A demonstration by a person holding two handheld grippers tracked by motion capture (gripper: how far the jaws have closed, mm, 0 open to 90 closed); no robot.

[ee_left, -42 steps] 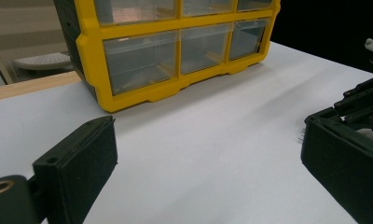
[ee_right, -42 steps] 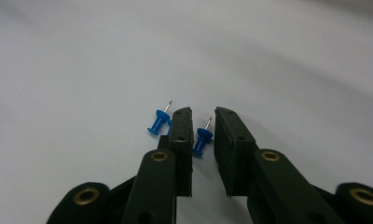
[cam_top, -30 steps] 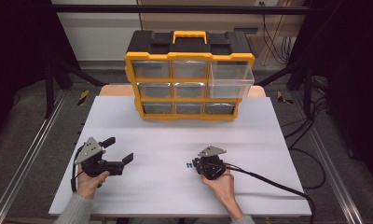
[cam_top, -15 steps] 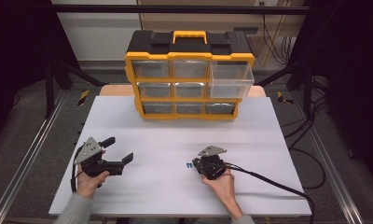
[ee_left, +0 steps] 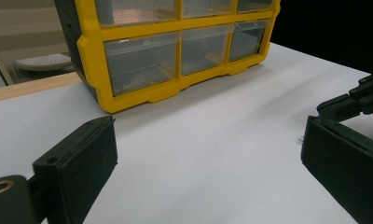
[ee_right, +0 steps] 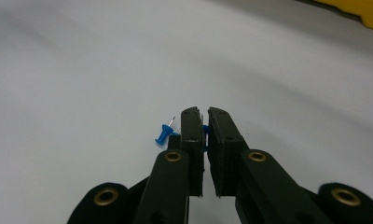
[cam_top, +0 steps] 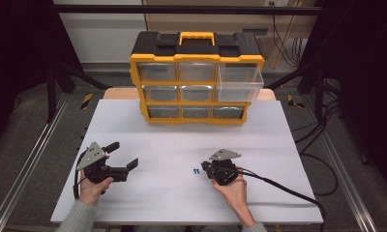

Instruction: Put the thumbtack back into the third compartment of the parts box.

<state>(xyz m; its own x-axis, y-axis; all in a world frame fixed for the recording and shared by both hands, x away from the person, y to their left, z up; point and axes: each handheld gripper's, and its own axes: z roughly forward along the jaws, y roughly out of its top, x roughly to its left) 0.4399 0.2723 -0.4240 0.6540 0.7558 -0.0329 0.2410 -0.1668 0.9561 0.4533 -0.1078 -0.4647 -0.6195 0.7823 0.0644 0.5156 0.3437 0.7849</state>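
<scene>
Pinching a blue push pin [ee_right: 204,135] between its pads, my right gripper [ee_right: 203,122] has its jaws almost pressed together, with just a thin slit left where a bit of blue plastic shows. How that pin lies inside the grip is hidden by the pads, so I cannot tell its direction. A second blue push pin [ee_right: 164,133] lies on the white table [ee_right: 82,70] just beside the outer face of one pad; its long axis is tilted, head low toward me and metal tip slanting up and away. From the high view both pins read as small blue specks [cam_top: 196,171] just off the tips of my right gripper [cam_top: 205,167]. My left gripper [ee_left: 208,154] is spread wide with nothing between its pads, pointing toward the yellow drawer organizer [ee_left: 175,51] at the table's far edge.
</scene>
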